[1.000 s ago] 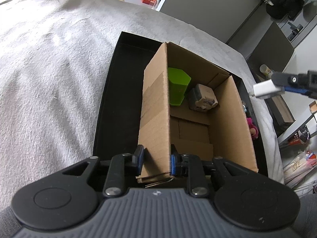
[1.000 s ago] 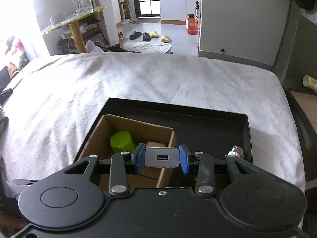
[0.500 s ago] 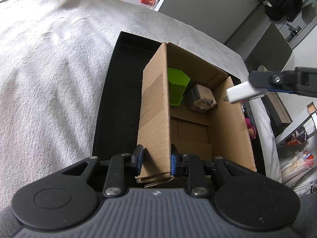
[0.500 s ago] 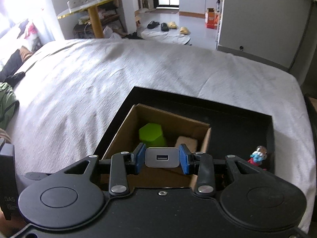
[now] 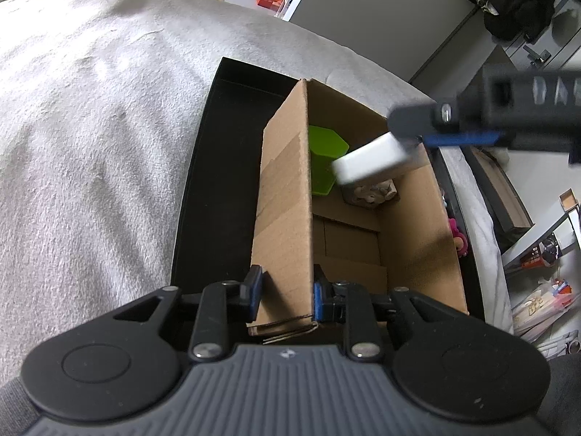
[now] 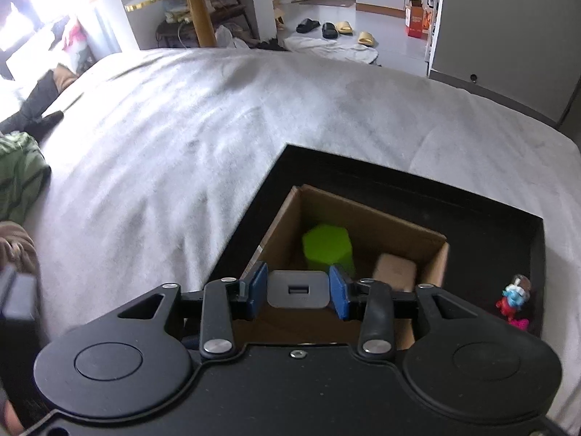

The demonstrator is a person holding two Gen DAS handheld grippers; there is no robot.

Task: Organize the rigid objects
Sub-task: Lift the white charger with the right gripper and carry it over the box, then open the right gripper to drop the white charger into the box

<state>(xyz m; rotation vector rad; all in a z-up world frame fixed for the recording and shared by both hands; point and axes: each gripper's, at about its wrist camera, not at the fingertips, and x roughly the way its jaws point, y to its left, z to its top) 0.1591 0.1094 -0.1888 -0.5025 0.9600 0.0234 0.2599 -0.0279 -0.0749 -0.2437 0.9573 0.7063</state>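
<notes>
An open cardboard box (image 5: pixel 287 189) (image 6: pixel 370 214) stands in a black tray (image 5: pixel 218 167) (image 6: pixel 417 189) on the white bed. Inside it are a green hexagonal block (image 5: pixel 323 160) (image 6: pixel 326 245) and a tan block (image 5: pixel 374 194) (image 6: pixel 394 270). My left gripper (image 5: pixel 285 292) is shut on the box's near left wall. My right gripper (image 6: pixel 298 289) is shut on a grey USB charger (image 6: pixel 298 289) and holds it over the box; the charger (image 5: pixel 374 160) shows above the blocks in the left wrist view.
A small red and blue figurine (image 6: pixel 514 296) and a pink toy (image 5: pixel 457 236) lie in the tray right of the box. The white bedspread (image 6: pixel 218 127) spreads left and behind. A dark cabinet (image 5: pixel 508 91) stands past the bed's right edge.
My right gripper has carried the charger leftward from beside the box to over its inside. The left gripper and the box have not moved.
</notes>
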